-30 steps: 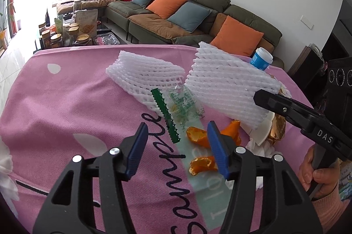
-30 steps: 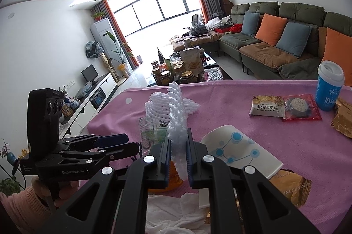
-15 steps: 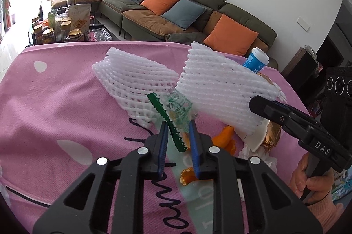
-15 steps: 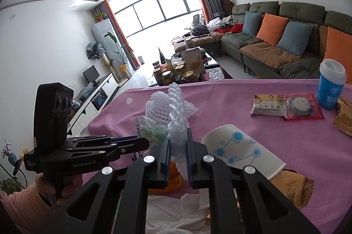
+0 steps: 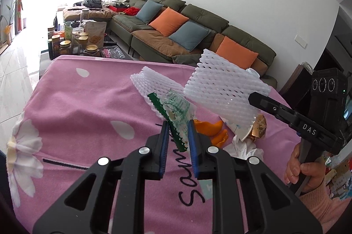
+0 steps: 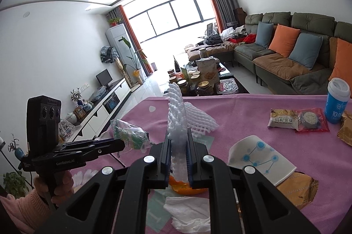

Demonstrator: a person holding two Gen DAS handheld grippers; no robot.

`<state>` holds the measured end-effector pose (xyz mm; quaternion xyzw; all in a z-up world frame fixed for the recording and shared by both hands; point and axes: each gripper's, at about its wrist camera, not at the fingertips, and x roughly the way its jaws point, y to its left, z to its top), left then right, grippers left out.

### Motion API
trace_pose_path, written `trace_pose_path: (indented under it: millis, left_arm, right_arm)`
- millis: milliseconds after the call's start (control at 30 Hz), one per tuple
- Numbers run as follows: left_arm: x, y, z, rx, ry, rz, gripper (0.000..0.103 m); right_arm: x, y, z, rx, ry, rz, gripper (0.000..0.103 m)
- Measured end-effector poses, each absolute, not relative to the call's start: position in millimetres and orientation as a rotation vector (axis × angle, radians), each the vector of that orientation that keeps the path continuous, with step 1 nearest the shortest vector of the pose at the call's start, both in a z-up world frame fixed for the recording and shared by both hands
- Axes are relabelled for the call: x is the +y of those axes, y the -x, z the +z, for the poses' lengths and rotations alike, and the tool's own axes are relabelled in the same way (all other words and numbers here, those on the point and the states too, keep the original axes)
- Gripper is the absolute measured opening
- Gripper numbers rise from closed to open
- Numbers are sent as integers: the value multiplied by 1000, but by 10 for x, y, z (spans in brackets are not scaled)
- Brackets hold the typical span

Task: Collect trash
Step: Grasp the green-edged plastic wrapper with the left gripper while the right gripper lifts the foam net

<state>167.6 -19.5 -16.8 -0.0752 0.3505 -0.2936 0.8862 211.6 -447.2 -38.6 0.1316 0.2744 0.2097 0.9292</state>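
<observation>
My left gripper (image 5: 178,124) is shut on a clear plastic wrapper with a green serrated strip (image 5: 176,111) and holds it above the pink tablecloth (image 5: 77,106). The wrapper also shows in the right wrist view (image 6: 129,135). My right gripper (image 6: 178,141) is shut on a white foam fruit net (image 6: 176,115), held up in the air; in the left wrist view this net (image 5: 224,89) hangs at the right. A second foam net (image 5: 151,84) lies on the cloth behind the wrapper.
Orange peel (image 5: 209,128), crumpled tissue (image 6: 189,212), a flattened white paper cup (image 6: 259,157) and a gold wrapper (image 6: 297,187) lie near the front. Snack packets (image 6: 297,122) and a blue cup (image 6: 336,102) stand at the far right. A sofa (image 5: 187,36) is behind the table.
My left gripper closed on the green-strip wrapper and lifted it off the cloth. My right gripper kept its hold on the foam net and rose slightly.
</observation>
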Motion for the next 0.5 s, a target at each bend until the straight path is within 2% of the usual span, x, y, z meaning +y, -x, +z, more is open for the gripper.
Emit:
trace_pose_path:
  millis: [500]
  left_arm:
    - [1164, -806, -126, 683, 207, -412, 18]
  right_arm:
    - [-3483, -2036, -368, 616, -224, 689, 11]
